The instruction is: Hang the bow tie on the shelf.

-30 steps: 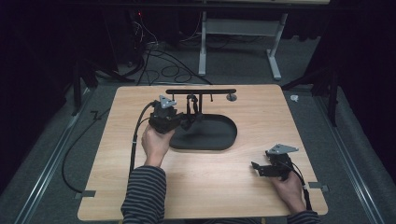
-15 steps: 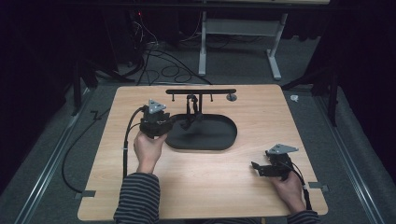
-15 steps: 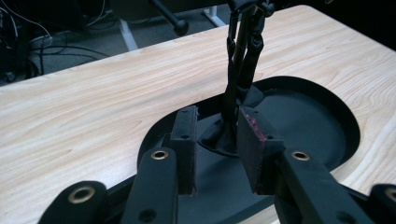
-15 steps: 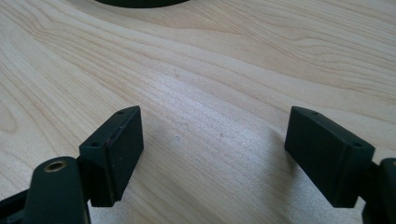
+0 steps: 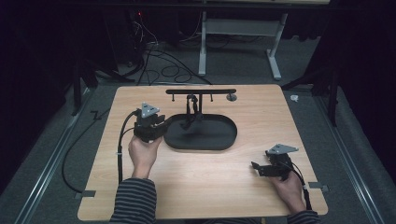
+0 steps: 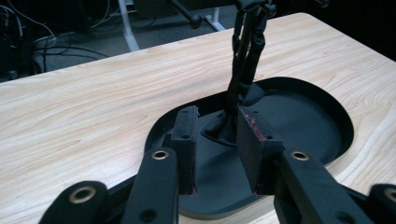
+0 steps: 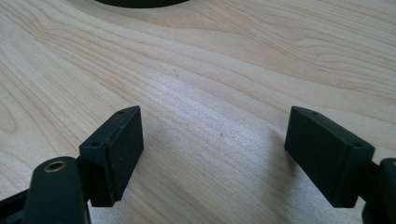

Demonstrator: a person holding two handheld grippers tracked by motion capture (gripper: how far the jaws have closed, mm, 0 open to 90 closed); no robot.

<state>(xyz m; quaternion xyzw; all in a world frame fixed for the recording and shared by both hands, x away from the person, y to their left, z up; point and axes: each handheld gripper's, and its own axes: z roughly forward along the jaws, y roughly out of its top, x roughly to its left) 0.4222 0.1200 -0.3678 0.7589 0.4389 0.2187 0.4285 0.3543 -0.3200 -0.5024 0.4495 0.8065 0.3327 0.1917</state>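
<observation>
High view: pale wood-grain table (image 5: pixel 196 186), rectangular with rounded corners; black oval tray (image 5: pixel 219 140), matte, shallow-rimmed, near the middle. Thin black T-shaped stand (image 5: pixel 201 91) rising from the tray's far edge, a dark strap (image 5: pixel 190 112) hanging from its crossbar down into the tray. Left gripper (image 5: pixel 159 127) held at the tray's left end, grey three-cornered plate on top, black cable looping off to the left; striped sleeve (image 5: pixel 135 200) below. Right gripper (image 5: pixel 256 166) low over bare wood at the near right corner, well apart from the tray.

Left gripper view: two flat rectangular pads, matte black with a reddish worn edge on the right one, standing partly apart above the tray's near rim; nothing between them. Strap (image 6: pixel 243 60) beyond the pads, its limp lower end pooled on the smooth tray floor (image 6: pixel 303 121).

Right gripper view: blocky black pads spread wide, gripping nothing; fine streaked grain of the tabletop (image 7: pixel 210 84) between them; curved tray edge (image 7: pixel 140 3) at the top
</observation>
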